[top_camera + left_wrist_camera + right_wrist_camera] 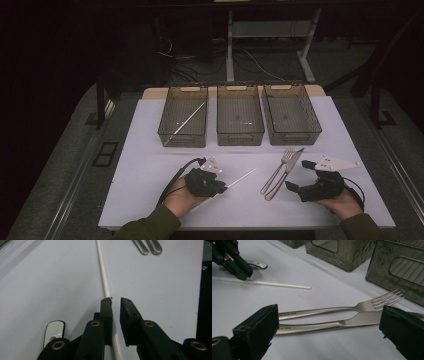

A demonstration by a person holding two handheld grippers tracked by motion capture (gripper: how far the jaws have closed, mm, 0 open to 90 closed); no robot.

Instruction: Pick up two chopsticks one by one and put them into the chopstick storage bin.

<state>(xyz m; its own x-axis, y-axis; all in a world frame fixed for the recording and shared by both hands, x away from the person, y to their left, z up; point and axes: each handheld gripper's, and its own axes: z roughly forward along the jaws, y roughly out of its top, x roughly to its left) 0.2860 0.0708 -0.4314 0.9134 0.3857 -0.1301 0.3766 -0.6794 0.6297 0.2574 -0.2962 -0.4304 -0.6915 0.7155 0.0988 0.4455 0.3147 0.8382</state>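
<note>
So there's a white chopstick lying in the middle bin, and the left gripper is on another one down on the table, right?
Not quite: the chopstick in the bin lies in the left bin, not the middle one, as the high view shows. The left gripper is indeed on another white chopstick on the table.

A white chopstick (242, 178) lies flat on the white table (150, 175), thin, straight and round, running slantwise from near the front edge up toward the middle. In the left gripper view (103, 275) its near part sits between the two black jaws, right against one pad, and its far tip points at the handle ends of the fork (278, 170) and knife (287, 170), well short of them. A second chopstick (185, 122) rests slanted in the left bin (170, 132).
</note>
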